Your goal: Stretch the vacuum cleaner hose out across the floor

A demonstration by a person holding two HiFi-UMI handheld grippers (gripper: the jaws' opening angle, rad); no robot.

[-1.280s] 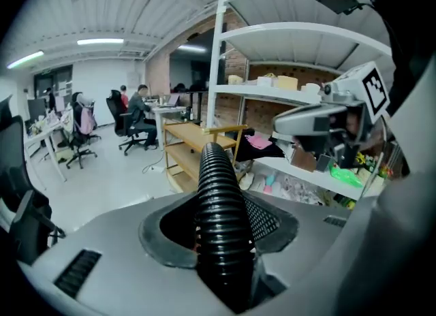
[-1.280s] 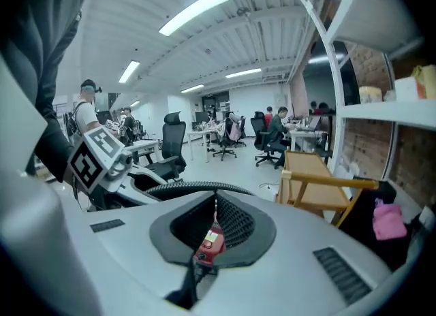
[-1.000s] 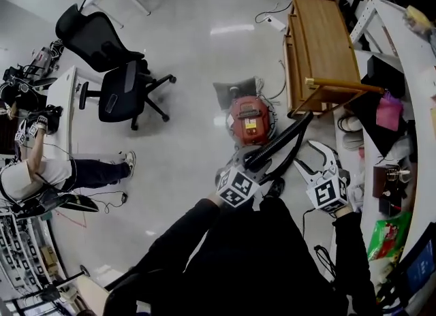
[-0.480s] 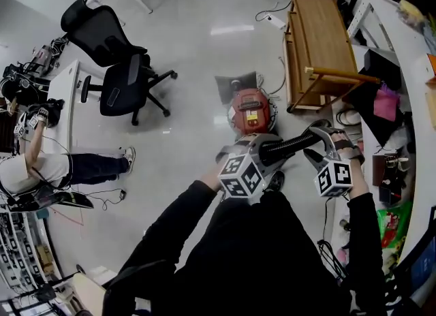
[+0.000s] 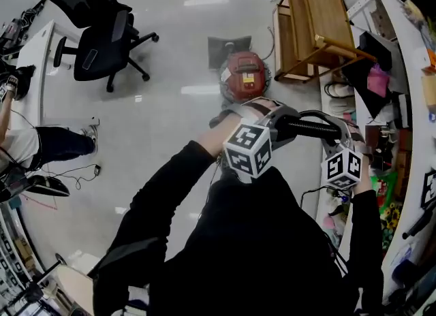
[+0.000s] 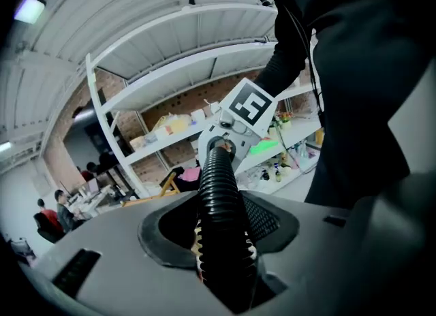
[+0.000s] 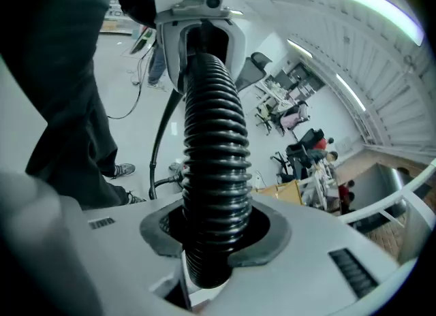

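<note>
The red vacuum cleaner stands on the floor ahead of me. Its black ribbed hose runs nearly level between my two grippers, held up off the floor. My left gripper is shut on the hose near the cleaner's side. My right gripper has just been closing and grips the hose further along. In the left gripper view the right gripper shows at the hose's far end. The left gripper shows the same way in the right gripper view.
A wooden table stands to the right of the cleaner, beside cluttered shelving. A black office chair is at the far left. A person's legs and floor cables lie at the left edge.
Both grippers rose, lifting the hose from a slant near the floor to nearly level. The right gripper, open and apart from the hose before, moved onto it and closed.
</note>
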